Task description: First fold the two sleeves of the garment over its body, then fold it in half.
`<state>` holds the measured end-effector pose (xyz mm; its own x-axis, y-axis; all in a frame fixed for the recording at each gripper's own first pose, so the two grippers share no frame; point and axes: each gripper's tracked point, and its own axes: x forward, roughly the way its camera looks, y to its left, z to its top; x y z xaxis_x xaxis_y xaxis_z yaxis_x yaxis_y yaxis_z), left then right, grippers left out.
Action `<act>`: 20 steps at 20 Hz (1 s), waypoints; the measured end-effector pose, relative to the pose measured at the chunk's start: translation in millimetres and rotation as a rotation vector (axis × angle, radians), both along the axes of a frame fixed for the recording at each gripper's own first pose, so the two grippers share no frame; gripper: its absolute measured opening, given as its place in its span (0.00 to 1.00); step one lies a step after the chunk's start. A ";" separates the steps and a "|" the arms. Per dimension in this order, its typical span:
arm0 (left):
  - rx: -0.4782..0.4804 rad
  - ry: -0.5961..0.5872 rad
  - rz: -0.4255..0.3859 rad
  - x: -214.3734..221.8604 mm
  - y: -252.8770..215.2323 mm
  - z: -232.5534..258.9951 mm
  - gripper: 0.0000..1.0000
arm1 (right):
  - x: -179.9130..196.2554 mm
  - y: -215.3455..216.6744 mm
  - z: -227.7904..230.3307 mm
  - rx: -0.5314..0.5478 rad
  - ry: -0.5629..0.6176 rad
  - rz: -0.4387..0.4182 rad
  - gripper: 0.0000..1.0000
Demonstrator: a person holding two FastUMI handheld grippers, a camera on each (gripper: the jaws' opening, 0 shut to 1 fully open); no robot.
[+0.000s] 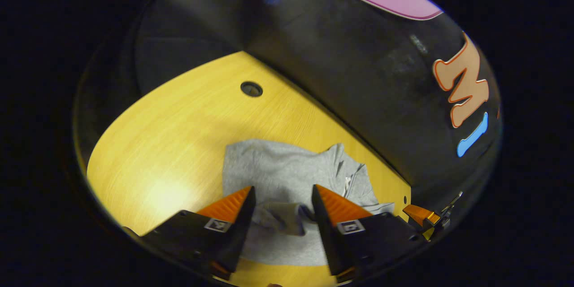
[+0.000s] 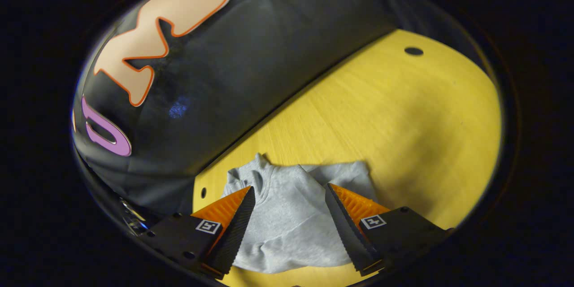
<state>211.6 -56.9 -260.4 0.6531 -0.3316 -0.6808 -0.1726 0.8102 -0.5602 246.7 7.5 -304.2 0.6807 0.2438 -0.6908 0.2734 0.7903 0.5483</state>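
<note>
Garment [image 1: 278, 166] plain heather grey; table [image 1: 179, 143] yellow woodgrain

Yellow wooden table [image 1: 179, 143] — black cloth wall [image 1: 358, 76] behind it.

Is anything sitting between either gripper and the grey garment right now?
Nothing visible. The left gripper and right gripper hang open directly over the grey garment, which lies bunched on the wooden table with no other object near it.

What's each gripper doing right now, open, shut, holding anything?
Left gripper: open, jaws spread above the grey garment, gripping nothing.
Right gripper: open, jaws spread above the same garment, gripping nothing.
</note>
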 end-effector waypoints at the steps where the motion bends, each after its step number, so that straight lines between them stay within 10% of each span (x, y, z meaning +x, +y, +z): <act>1: 0.041 -0.043 -0.012 5.3 2.8 10.1 1.00 | 2.7 -0.6 9.8 -0.028 -0.038 0.008 0.97; 10: 0.452 -0.449 -0.116 3.1 6.6 100.2 0.96 | -27.5 -14.5 122.4 -0.367 -0.409 0.128 0.97; 20: 0.533 -0.647 -0.067 -76.9 22.3 184.1 0.95 | -114.3 -22.3 225.1 -0.552 -0.712 0.111 0.98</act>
